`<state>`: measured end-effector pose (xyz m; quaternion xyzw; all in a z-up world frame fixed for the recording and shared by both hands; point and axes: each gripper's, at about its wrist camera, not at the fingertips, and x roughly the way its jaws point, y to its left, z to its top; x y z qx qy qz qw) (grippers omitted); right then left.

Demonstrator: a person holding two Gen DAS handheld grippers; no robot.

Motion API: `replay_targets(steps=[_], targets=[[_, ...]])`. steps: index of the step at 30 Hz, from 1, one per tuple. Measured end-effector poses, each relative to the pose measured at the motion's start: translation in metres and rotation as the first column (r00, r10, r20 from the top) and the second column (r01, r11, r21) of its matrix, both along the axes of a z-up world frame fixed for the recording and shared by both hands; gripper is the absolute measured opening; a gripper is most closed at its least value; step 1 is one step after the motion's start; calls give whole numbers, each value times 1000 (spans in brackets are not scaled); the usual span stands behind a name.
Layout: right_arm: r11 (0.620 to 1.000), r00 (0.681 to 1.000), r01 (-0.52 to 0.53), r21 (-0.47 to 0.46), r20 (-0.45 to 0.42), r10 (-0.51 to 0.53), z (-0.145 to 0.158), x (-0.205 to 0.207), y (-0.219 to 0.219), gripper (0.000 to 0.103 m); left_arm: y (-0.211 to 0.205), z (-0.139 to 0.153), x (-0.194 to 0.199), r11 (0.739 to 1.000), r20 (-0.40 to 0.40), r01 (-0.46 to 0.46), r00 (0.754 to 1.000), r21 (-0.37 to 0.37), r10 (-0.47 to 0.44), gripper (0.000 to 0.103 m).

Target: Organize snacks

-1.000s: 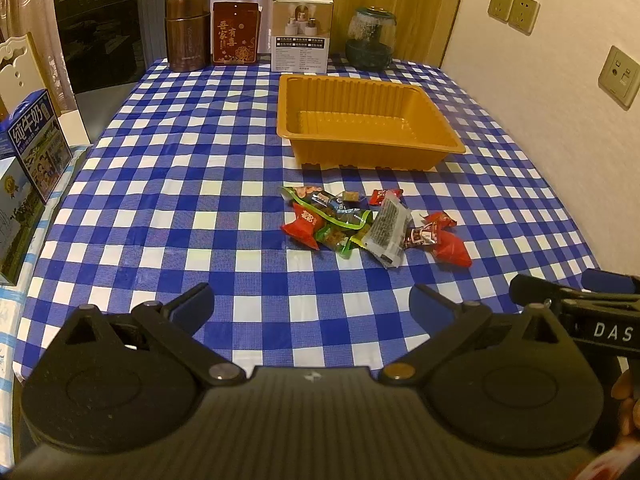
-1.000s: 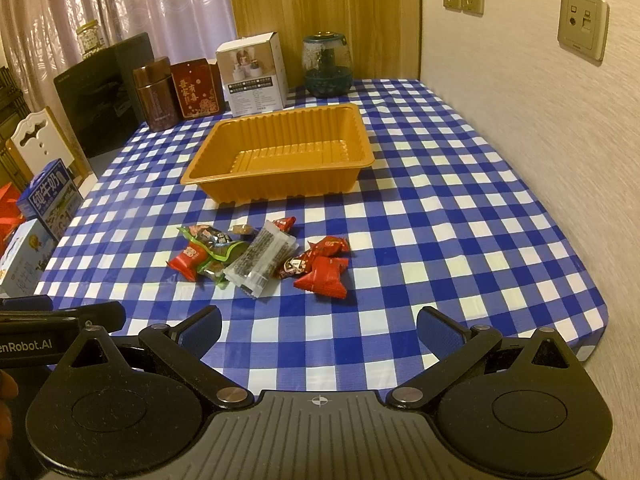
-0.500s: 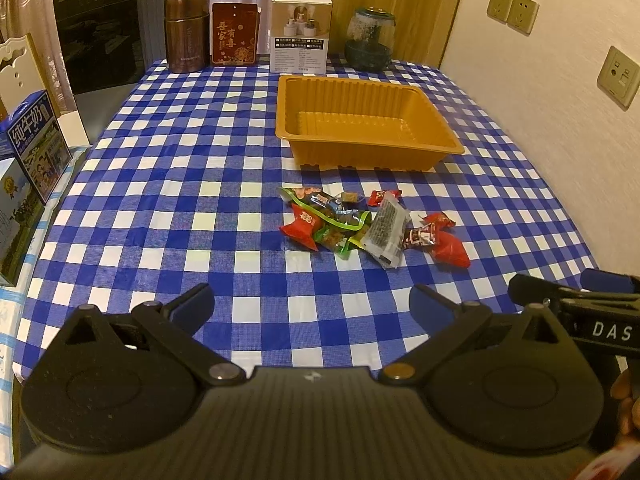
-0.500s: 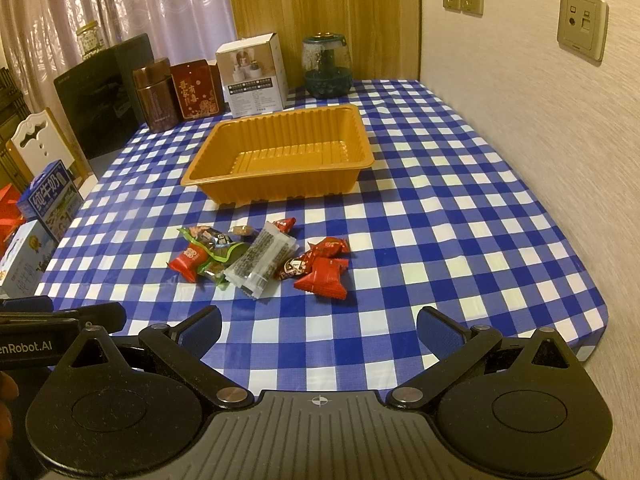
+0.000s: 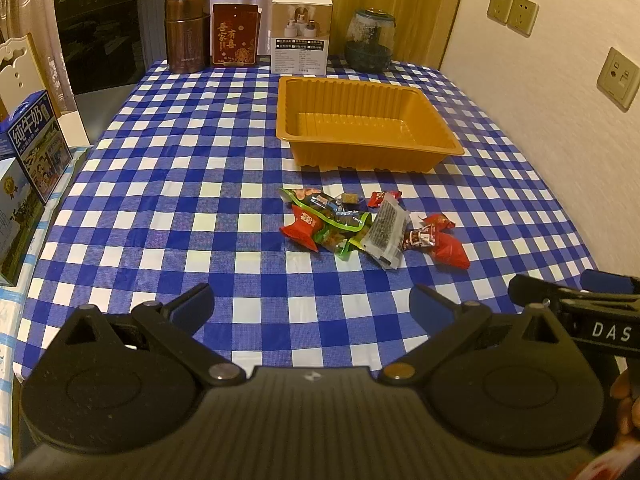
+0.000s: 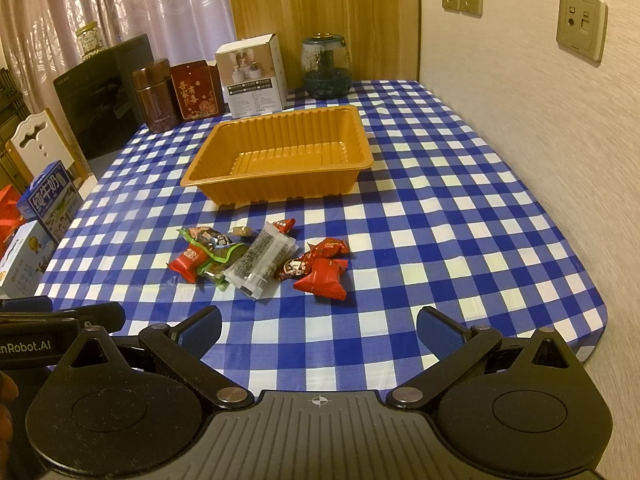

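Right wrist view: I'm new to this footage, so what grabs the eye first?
The blue-and-white checked tablecloth fills the scene, with an empty orange tray at its middle. A small heap of wrapped snacks lies just in front of the tray, and both open grippers, right and left, hang short of it.

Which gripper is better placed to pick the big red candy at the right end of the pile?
Probably the right gripper: it is open, and the red candy lies just ahead of its jaws. For the left gripper, this candy lies off to the right.
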<state>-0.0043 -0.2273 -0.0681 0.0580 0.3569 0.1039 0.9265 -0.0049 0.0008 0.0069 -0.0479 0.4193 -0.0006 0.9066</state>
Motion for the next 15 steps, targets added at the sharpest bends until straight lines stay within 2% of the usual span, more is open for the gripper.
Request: replay_targets(steps=[15], targets=[[1000, 1000, 9, 8, 5, -9, -1, 2, -2, 103, -1, 0, 0, 1000, 2, -1, 1000, -4, 1, 103]])
